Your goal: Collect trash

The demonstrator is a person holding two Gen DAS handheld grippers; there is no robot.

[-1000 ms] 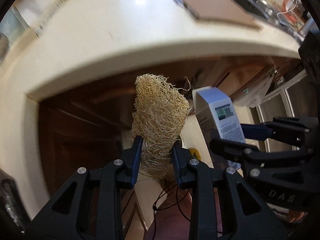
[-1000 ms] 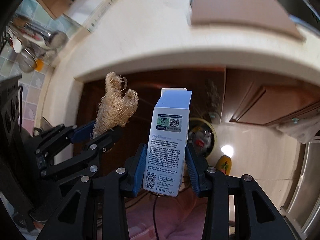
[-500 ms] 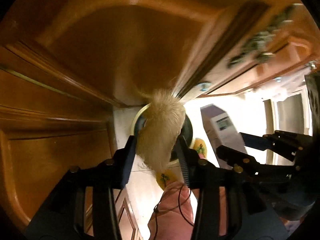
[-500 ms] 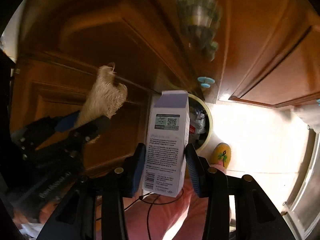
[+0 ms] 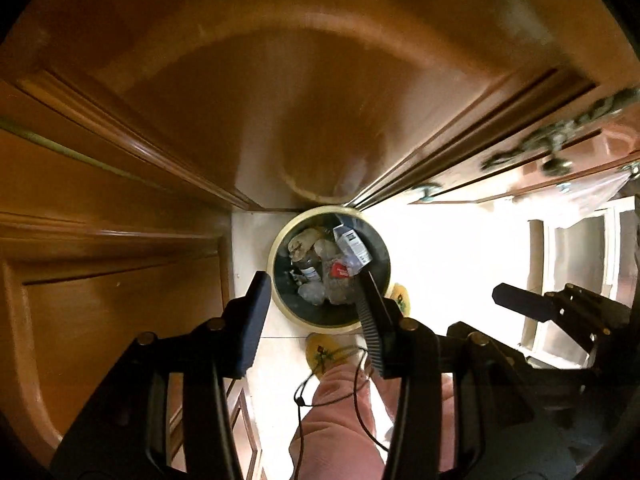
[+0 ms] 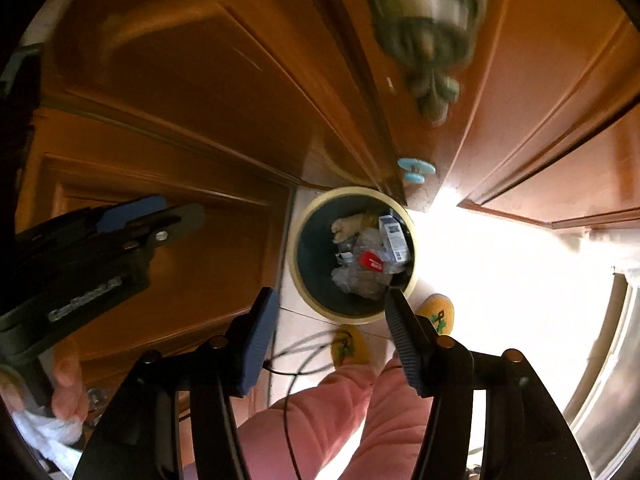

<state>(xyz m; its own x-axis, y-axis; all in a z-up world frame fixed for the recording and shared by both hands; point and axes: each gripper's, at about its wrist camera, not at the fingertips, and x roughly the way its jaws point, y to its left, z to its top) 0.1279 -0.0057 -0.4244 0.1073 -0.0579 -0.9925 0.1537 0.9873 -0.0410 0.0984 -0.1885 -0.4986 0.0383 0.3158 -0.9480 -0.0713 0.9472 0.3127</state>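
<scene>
Left wrist view looks straight down past brown wooden cabinet doors (image 5: 168, 184) to a pale tiled floor (image 5: 248, 240), washed out by glare on the right. One round trash bin (image 5: 280, 236) with a cream rim stands there against the cabinets. Inside it lie one loofah (image 5: 303, 241), one blue-and-white carton (image 5: 352, 242) and crumpled clear wrappers. Two yellow slippers (image 6: 438, 312) and pink trouser legs (image 6: 340, 412) show below. The left hand-held gripper (image 5: 312, 304) hangs above the bin, its jaws spread and empty after just opening. The right hand-held gripper (image 6: 330, 316), tilted steeply downward, likewise stands spread and empty, having just opened.
</scene>
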